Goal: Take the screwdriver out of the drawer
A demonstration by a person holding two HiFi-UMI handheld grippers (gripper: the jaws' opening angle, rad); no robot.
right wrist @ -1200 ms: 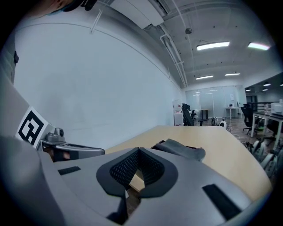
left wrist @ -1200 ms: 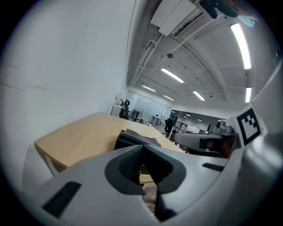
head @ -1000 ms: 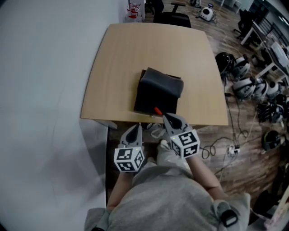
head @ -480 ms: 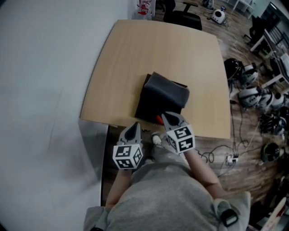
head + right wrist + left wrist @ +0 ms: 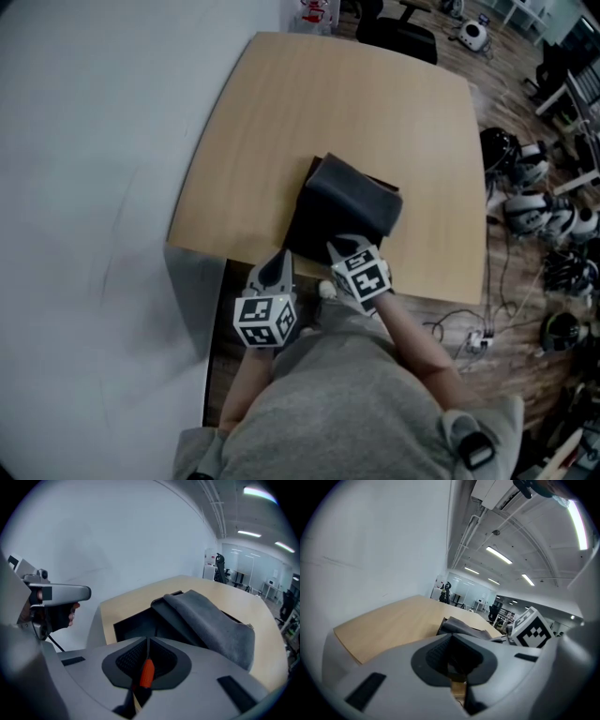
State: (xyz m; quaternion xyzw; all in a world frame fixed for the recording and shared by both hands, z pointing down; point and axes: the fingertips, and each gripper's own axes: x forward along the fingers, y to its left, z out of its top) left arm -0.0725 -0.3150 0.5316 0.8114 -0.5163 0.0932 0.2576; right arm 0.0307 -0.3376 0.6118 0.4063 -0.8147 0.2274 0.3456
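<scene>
A black drawer box [image 5: 319,225] sits near the front edge of the wooden table [image 5: 281,112], with a grey cloth [image 5: 361,199] draped over it. My right gripper [image 5: 339,249] is at the box's front, tilted down and shut on the screwdriver. In the right gripper view the orange handle [image 5: 147,673] lies clamped between the jaws of the right gripper [image 5: 148,641], in front of the box [image 5: 136,623] and the cloth [image 5: 211,620]. The head view hides the screwdriver. My left gripper [image 5: 279,261] hovers just left of the box at the table edge, jaws together and empty; in its own view the left gripper [image 5: 451,637] shows nothing between them.
A white wall runs along the left. Beyond the table stands an office chair [image 5: 398,33]. Helmets and gear [image 5: 530,187] and cables [image 5: 469,333] lie on the wooden floor to the right. The far half of the table is bare wood.
My right gripper has sunk and tipped downward at the box's front, still holding the screwdriver, whose orange handle no longer shows in the head view. The left gripper has shifted slightly forward.
</scene>
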